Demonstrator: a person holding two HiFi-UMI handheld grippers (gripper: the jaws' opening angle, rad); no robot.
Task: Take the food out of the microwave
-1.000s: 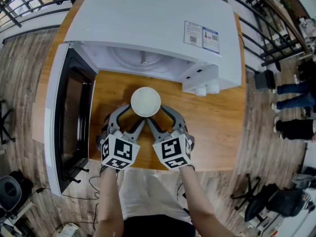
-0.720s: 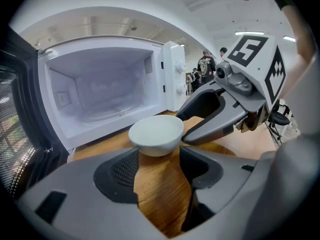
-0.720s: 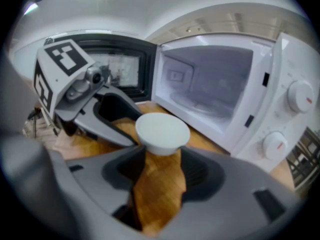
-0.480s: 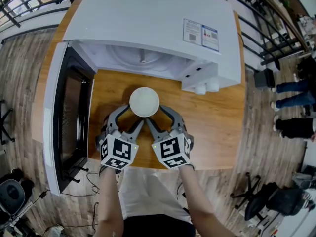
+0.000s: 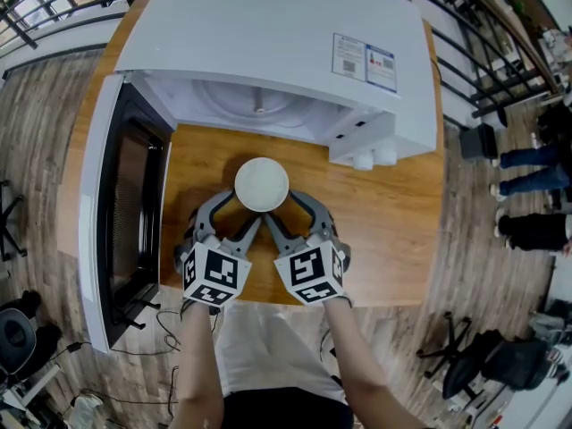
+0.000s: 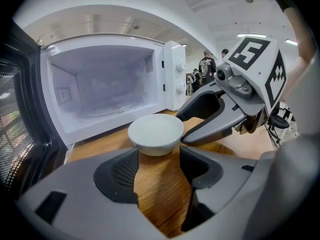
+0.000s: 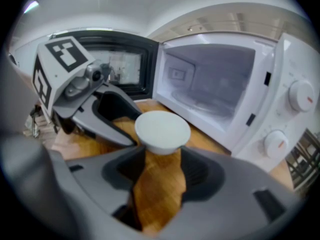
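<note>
Wooden table (image 5: pixel 393 231) — open microwave (image 5: pixel 268 34) on it, white bowl (image 5: pixel 262 184) in front.

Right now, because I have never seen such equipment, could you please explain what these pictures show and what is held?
A person at a wooden table holds a two-jaw gripper in each hand: the left gripper and the right gripper. The marker cubes are parts of them. One picture comes from a head camera looking down; the other two come from cameras riding on the grippers. The white microwave stands open, its door swung left. A white bowl is outside it, at the spread jaw tips of both grippers. Whether they squeeze it, I cannot tell.
</note>
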